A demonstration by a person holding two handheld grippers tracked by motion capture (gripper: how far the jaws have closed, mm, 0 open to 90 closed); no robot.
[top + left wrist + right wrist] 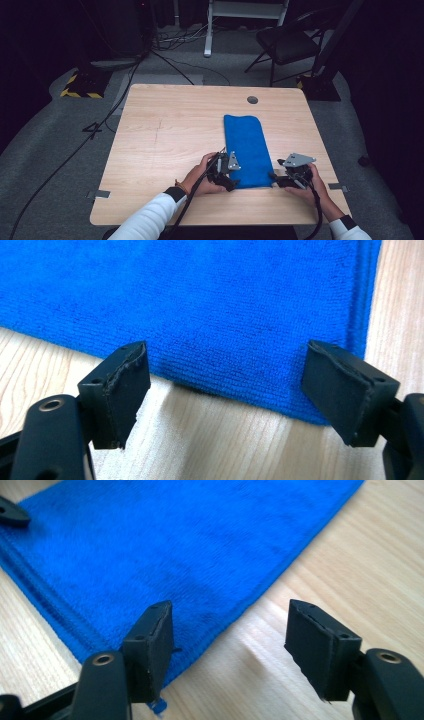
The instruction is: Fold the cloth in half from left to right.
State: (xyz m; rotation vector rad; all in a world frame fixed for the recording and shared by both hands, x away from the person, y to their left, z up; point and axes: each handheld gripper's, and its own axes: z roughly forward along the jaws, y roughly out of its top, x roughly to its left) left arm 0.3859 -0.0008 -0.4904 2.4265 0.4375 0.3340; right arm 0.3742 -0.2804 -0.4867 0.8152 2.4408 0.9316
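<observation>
Wooden table (165,150), one folded blue towel (246,150), two hand-held grippers, left hand-held gripper (231,182) and right hand-held gripper (274,179), both open

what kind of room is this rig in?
Probably a lab or recording studio, not a home: a lone wooden table on grey carpet, loose cables across the floor, a folding chair and dark equipment stands behind.

Wooden table (165,145) — black chair (287,45) behind

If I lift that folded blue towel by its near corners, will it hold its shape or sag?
The blue towel will likely sag: it is soft terry lying flat in stacked layers, visible along its edge. The layers may peel apart unless both the left gripper and right gripper, now open at its near corners, catch every layer. It looks light, and its nap should grip the pads.
</observation>
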